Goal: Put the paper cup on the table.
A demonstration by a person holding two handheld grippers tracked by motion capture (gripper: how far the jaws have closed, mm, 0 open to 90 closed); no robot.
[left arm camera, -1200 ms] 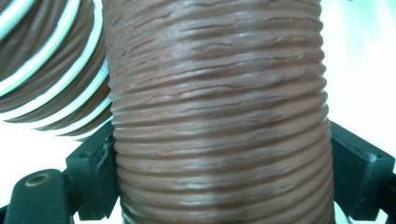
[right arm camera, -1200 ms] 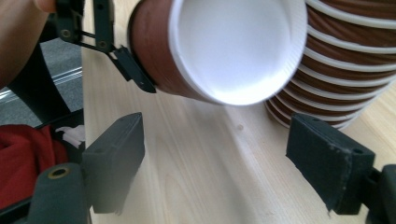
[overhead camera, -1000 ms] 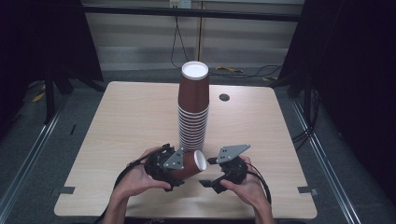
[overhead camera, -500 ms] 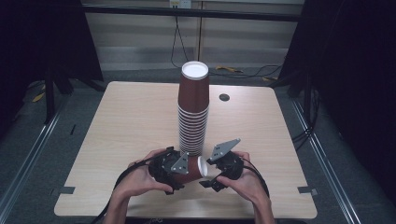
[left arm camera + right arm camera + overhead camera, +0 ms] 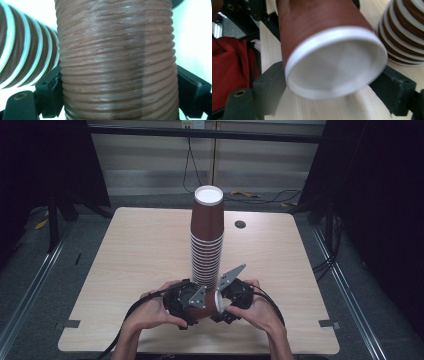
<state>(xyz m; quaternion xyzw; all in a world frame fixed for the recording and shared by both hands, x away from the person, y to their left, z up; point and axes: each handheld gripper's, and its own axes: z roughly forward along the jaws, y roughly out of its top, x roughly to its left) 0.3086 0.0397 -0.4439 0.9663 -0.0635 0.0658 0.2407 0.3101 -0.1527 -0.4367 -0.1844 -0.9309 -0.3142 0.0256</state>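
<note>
A tall stack of upturned brown paper cups (image 5: pixel 206 245) stands at the middle of the wooden table (image 5: pixel 140 250). In front of it my left gripper (image 5: pixel 196 303) is shut on a single brown cup (image 5: pixel 207 309) that lies on its side, mouth to the right. The left gripper view has this cup's ribbed wall (image 5: pixel 117 62) squeezed between both jaws, with the stack (image 5: pixel 22 55) beside it. My right gripper (image 5: pixel 222 301) faces the cup's white mouth (image 5: pixel 337 65). Its jaws stand on either side of the rim, wide apart, and the rim keeps its round shape.
A small dark round hole (image 5: pixel 240 224) sits in the table behind the stack. The stack's base (image 5: pixel 407 32) is close by the right gripper. Red cloth (image 5: pixel 229 70) shows beyond the table's near edge. Black frame posts and cables ring the table.
My right gripper has slid left toward the lying cup, and its jaws now flank the cup's mouth. The left gripper and its cup have stayed in place.
</note>
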